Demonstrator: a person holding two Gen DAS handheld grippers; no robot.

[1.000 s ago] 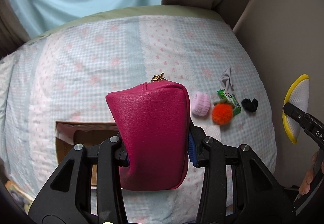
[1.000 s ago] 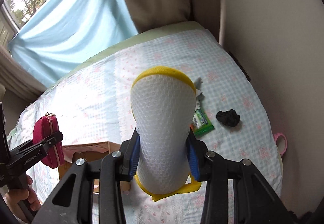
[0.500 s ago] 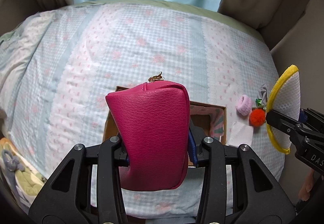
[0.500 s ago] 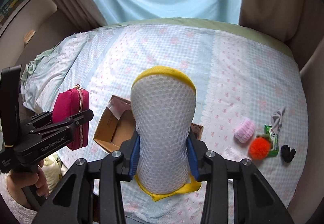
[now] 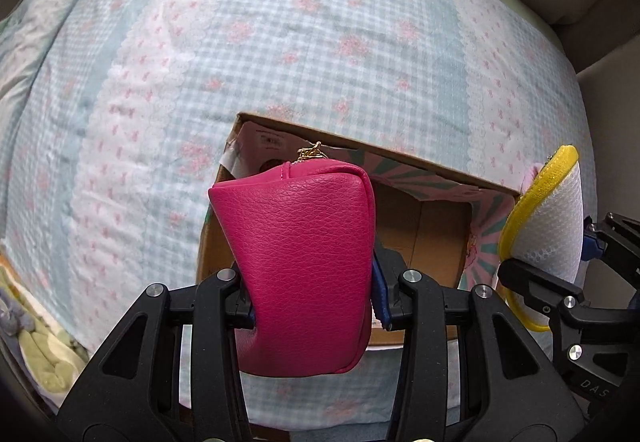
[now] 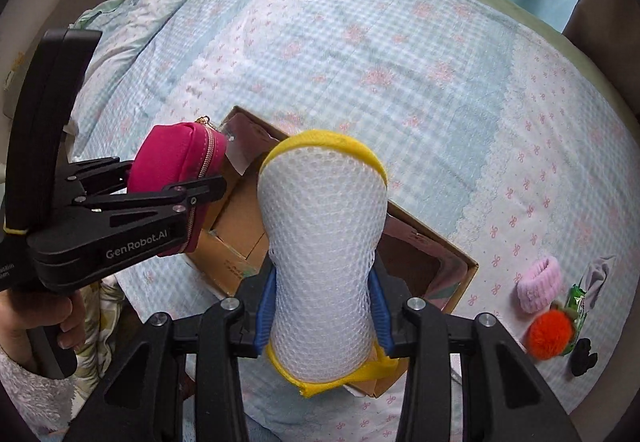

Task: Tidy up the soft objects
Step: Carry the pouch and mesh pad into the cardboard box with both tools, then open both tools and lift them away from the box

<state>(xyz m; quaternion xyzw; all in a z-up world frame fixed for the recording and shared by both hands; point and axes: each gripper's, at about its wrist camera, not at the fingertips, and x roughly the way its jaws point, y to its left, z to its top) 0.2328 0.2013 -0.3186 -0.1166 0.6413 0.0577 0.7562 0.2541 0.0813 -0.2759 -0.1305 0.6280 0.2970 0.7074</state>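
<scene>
My left gripper [image 5: 312, 294] is shut on a magenta leather pouch [image 5: 304, 262] with a gold zipper pull and holds it above the open cardboard box [image 5: 424, 242] on the bed. It also shows in the right wrist view [image 6: 176, 166]. My right gripper [image 6: 322, 302] is shut on a white mesh bag with yellow trim [image 6: 324, 254], above the same box [image 6: 448, 274]. The mesh bag also shows at the right edge of the left wrist view [image 5: 548, 218].
A pink fuzzy band [image 6: 538, 284], an orange pompom [image 6: 550, 334], a green packet [image 6: 576, 306], a grey cloth [image 6: 600, 274] and a black scrunchie [image 6: 584, 362] lie on the checked bedspread [image 6: 400, 54] to the right. Curtains and a wall border the bed.
Both grippers have moved left and closer over the cardboard box, still holding the pouch and the mesh bag. The small items have slid out of the left wrist view.
</scene>
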